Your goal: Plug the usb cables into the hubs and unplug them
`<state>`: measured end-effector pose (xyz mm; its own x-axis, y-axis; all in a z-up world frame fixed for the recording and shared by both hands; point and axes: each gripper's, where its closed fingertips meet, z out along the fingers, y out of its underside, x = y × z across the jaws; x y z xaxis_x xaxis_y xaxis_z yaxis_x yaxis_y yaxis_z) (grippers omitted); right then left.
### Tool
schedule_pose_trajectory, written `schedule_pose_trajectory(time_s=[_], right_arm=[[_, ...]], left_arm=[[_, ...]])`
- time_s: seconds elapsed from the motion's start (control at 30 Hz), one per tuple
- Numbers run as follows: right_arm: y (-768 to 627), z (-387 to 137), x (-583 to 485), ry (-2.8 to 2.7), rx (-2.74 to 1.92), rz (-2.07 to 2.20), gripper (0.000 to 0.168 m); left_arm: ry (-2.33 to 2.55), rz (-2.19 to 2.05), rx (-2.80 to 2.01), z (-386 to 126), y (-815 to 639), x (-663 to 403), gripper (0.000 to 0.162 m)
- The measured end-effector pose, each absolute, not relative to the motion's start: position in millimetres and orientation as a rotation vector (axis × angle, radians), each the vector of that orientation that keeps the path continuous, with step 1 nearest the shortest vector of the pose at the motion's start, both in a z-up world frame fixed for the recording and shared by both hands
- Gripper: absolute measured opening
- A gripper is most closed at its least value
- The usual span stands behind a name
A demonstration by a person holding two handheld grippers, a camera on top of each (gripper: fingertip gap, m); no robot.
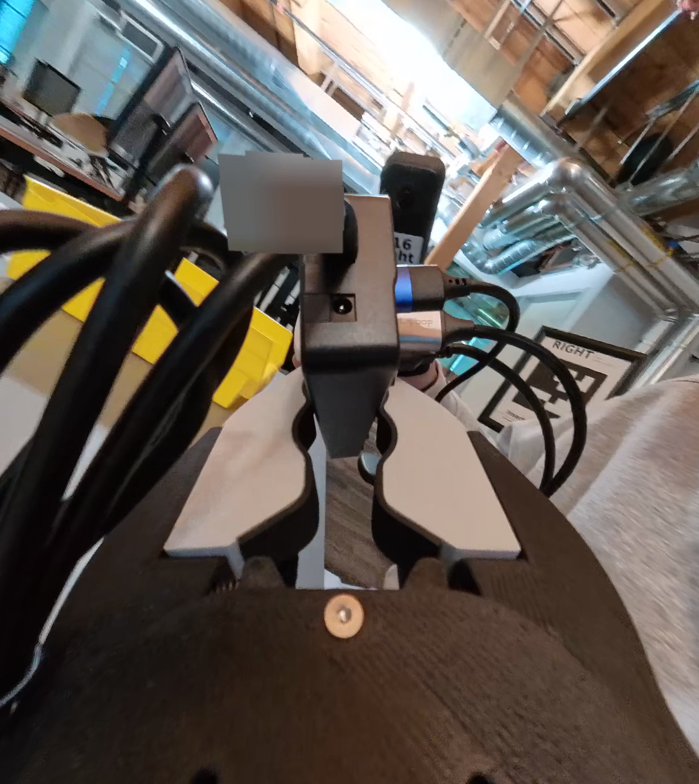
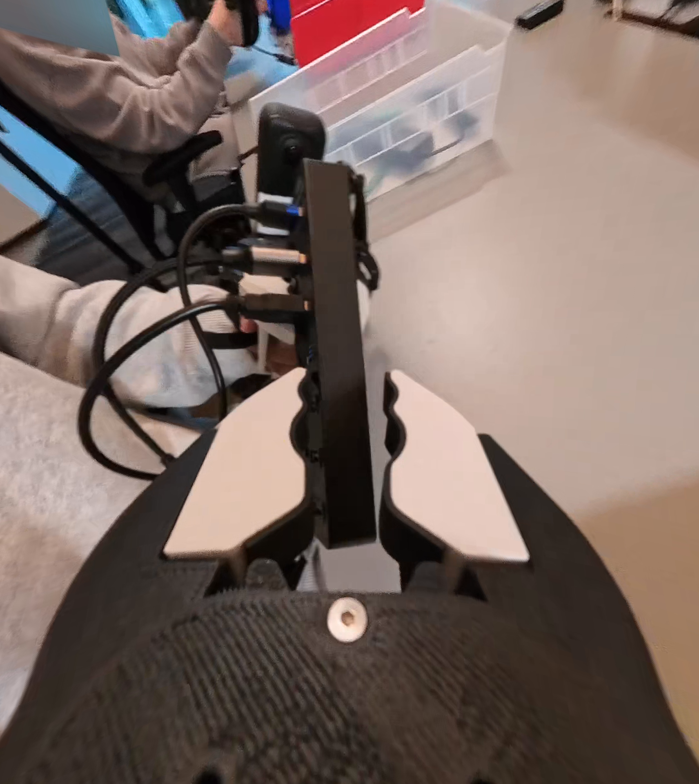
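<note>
A black hub (image 1: pixel 350 339) (image 2: pixel 335 339), long and slim, is held up in the air between both grippers, well above a pale table (image 2: pixel 572 318); the left gripper (image 1: pixel 345 407) clenches one end of it, its white fingers (image 1: pixel 263 458) pressed against the hub's sides; the right gripper (image 2: pixel 345 424) holds the other end, its left finger (image 2: pixel 254 458) touching the hub, with a thin gap at the right finger, so whether it grips firmly cannot be told; three plugs (image 2: pixel 273 254) sit in ports along one long side of the hub, one with a blue ring (image 1: pixel 418 288); their thin black cables (image 2: pixel 140 382) loop down beside a grey sleeve (image 2: pixel 21 382); thick black cables (image 1: pixel 85 382) hang at the left; behind them sits a yellow bin (image 1: pixel 229 339); clear drawers (image 2: pixel 403 114) stand on the table
</note>
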<state>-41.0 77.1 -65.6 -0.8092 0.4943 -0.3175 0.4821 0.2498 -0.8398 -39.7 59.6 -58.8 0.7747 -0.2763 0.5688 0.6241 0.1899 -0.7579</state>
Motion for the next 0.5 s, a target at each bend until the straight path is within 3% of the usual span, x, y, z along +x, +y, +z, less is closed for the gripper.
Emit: schedule_pose_trajectory(time_s=[0.23, 0.5], right_arm=[[70.9, -71.6, -27.8, -2.587, -0.956, 1.747, 0.025], [62.5, -86.5, -18.1, -2.701, -0.877, 1.642, 0.031]], left_arm=[[-0.306, -0.689, -1.286, -64.8, 62.3, -32.1, 0.025], [-0.251, -0.707, -1.381, -73.9, 70.8, -17.2, 0.025]])
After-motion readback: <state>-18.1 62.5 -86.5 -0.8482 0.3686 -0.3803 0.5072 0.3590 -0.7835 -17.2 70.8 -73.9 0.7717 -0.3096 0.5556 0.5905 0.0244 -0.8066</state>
